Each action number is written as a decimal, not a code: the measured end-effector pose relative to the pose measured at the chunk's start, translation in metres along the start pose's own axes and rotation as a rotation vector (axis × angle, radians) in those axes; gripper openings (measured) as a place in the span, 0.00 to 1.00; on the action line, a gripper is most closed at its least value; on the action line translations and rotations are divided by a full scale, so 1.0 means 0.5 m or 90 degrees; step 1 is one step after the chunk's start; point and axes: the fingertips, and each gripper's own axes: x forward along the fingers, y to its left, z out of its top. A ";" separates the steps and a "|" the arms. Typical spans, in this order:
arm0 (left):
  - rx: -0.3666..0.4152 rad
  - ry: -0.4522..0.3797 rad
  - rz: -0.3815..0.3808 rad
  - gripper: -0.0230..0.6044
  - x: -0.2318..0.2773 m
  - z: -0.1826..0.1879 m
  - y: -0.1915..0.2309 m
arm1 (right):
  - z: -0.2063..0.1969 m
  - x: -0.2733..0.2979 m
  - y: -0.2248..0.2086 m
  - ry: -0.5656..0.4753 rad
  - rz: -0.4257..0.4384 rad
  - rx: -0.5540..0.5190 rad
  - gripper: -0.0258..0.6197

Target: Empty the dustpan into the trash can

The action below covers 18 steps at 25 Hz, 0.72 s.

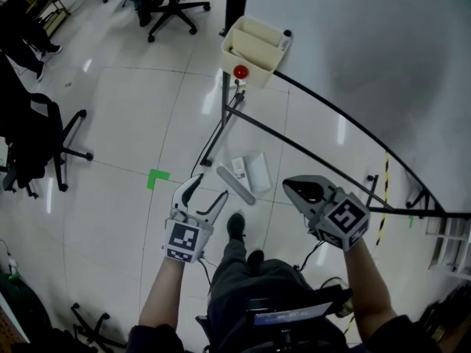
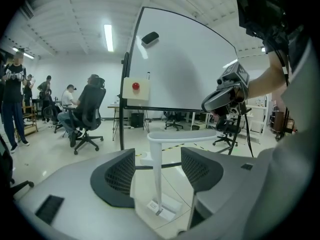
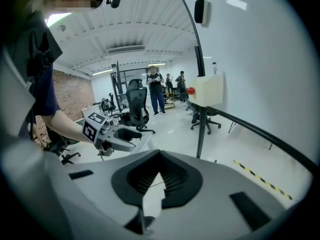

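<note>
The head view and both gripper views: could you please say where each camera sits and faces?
Head view: on the person's head, facing steeply down at the glossy floor; shows forearms, left claw, right claw.
Left gripper view: on the left claw, facing the white long-handled plastic dustpan; shows right claw.
Right gripper view: on the right claw, facing along the large white whiteboard; shows left claw.
All share the whiteboard.

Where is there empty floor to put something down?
The floor is bare between the green tape mark and the nearest office chair. It is crowded around the dustpan, beside the whiteboard's leg and the person's shoe.
</note>
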 end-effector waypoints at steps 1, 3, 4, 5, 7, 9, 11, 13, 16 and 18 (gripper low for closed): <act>0.001 0.003 0.004 0.49 -0.003 -0.001 -0.006 | 0.000 -0.005 0.002 -0.005 0.006 0.002 0.06; 0.003 0.009 0.016 0.49 -0.008 -0.001 -0.018 | -0.004 -0.017 0.004 -0.020 0.018 0.015 0.06; 0.000 0.009 0.023 0.49 -0.012 0.000 -0.023 | -0.008 -0.024 0.007 -0.029 0.023 0.027 0.06; -0.008 0.006 0.032 0.49 -0.016 0.003 -0.028 | -0.011 -0.032 0.009 -0.035 0.027 0.039 0.06; -0.024 -0.003 0.050 0.49 -0.023 0.008 -0.033 | -0.014 -0.047 0.015 -0.041 0.029 0.043 0.06; -0.029 -0.004 0.060 0.49 -0.027 0.011 -0.037 | -0.017 -0.058 0.030 -0.044 0.035 0.037 0.06; -0.030 -0.009 0.065 0.49 -0.028 0.021 -0.042 | -0.024 -0.066 0.044 -0.041 0.045 0.034 0.06; -0.035 -0.017 0.067 0.49 -0.031 0.031 -0.047 | -0.030 -0.069 0.049 -0.034 0.049 0.029 0.06; -0.042 -0.012 0.071 0.49 -0.048 0.025 -0.049 | -0.024 -0.067 0.058 -0.036 0.054 0.028 0.06; -0.042 -0.004 0.074 0.49 -0.061 0.016 -0.052 | -0.019 -0.063 0.066 -0.037 0.060 0.024 0.06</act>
